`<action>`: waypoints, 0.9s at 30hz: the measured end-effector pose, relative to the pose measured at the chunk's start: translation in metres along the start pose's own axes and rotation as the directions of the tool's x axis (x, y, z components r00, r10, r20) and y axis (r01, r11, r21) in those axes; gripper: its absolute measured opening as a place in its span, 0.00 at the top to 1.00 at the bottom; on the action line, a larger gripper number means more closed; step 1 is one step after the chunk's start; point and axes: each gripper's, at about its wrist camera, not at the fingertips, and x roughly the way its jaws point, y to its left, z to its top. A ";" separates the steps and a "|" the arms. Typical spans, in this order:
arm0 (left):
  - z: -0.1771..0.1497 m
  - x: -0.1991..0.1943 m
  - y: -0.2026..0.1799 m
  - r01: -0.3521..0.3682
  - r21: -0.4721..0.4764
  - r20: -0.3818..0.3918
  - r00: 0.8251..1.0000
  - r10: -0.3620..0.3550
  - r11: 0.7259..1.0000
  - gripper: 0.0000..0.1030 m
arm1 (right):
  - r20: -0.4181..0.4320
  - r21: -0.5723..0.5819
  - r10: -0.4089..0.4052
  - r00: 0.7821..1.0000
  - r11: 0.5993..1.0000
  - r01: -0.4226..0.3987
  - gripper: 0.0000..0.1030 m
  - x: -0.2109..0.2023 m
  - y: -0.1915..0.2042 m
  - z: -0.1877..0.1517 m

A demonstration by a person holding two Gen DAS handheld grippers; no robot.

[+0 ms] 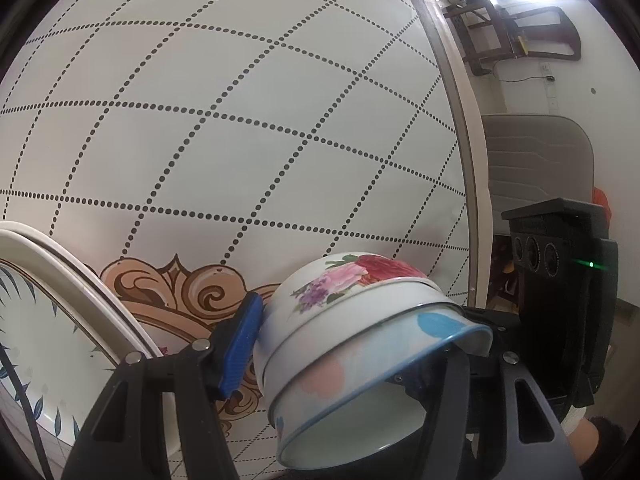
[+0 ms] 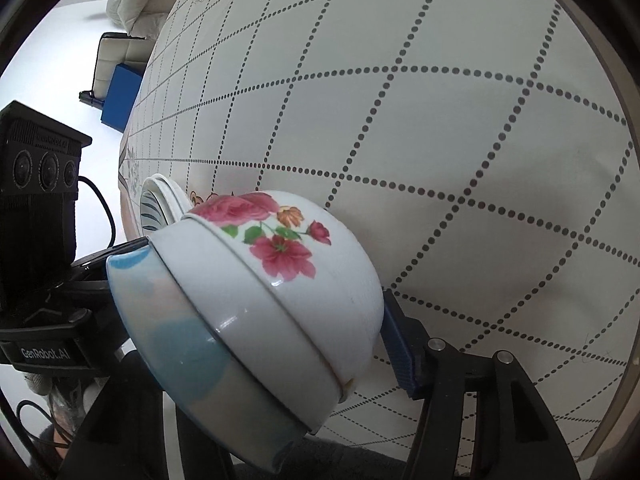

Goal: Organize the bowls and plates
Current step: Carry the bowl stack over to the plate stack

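A nested stack of bowls [image 1: 360, 344] is tilted on its side above the table: a white rose-patterned bowl [image 2: 288, 248] at the bottom of the stack, a plain white one in the middle, and a pale blue-and-pink bowl [image 2: 176, 328]. My left gripper [image 1: 352, 360] and my right gripper [image 2: 256, 344] both clamp the stack, each with a blue pad [image 1: 242, 348] on the outside and the other finger inside the rim. A stack of white plates [image 1: 52, 320] with blue leaf print lies at the left; it also shows in the right wrist view [image 2: 160, 204].
The round table [image 1: 240, 120] has a white top with a dotted diamond grid and a tan scroll ornament [image 1: 168, 292]. A grey chair [image 1: 536, 160] stands past its right edge, dark wooden furniture [image 1: 516, 36] beyond. A blue box [image 2: 120, 98] stands on the floor.
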 end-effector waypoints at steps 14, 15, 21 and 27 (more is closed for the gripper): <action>0.005 -0.003 0.000 0.016 -0.035 -0.017 1.000 -0.017 0.999 0.44 | -0.005 0.088 0.101 0.995 0.991 -0.100 0.41 -0.005 -0.019 -0.007; 0.005 -0.004 0.000 0.014 -0.035 -0.017 1.000 -0.015 0.999 0.44 | -0.006 0.084 0.101 0.995 0.991 -0.100 0.41 -0.005 -0.016 -0.006; 0.005 -0.015 -0.005 0.009 -0.027 -0.001 1.000 -0.009 1.000 0.44 | -0.002 0.081 0.118 0.993 0.990 -0.118 0.41 -0.008 -0.005 -0.002; 0.005 -0.031 -0.007 -0.006 -0.019 0.015 1.000 0.006 1.000 0.44 | -0.003 0.073 0.138 0.990 0.988 -0.137 0.41 -0.009 0.013 0.005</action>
